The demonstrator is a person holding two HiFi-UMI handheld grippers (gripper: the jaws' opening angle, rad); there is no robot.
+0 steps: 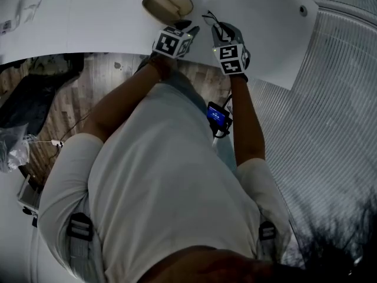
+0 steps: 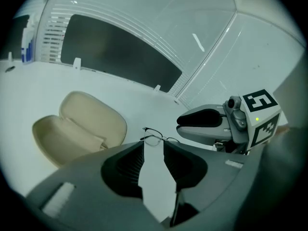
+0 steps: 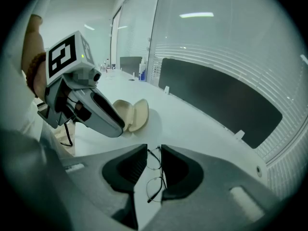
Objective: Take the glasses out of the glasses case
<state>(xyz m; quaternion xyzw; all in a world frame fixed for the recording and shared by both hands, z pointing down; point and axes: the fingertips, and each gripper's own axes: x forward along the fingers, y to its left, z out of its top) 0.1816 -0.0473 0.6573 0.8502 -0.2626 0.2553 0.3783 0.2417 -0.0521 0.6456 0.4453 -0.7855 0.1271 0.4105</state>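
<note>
The beige glasses case (image 1: 168,3) lies open and empty on the white table (image 1: 88,16); it also shows in the left gripper view (image 2: 79,129) and the right gripper view (image 3: 127,113). The thin black-framed glasses (image 3: 155,177) lie on the table to the right of the case, seen through the gap of my right gripper (image 3: 154,165). Its jaws stand apart and do not press on the frame. In the left gripper view the glasses (image 2: 155,137) rest just beyond my left gripper (image 2: 154,158), which is open and empty. Both grippers (image 1: 187,27) (image 1: 215,28) hover side by side near the table's front edge.
A dark screen panel (image 2: 120,57) runs along the back of the table, with bottles (image 2: 26,42) at its far left end. The table's front edge (image 1: 118,53) is close to the person's body. A ribbed blind or wall (image 1: 330,99) is to the right.
</note>
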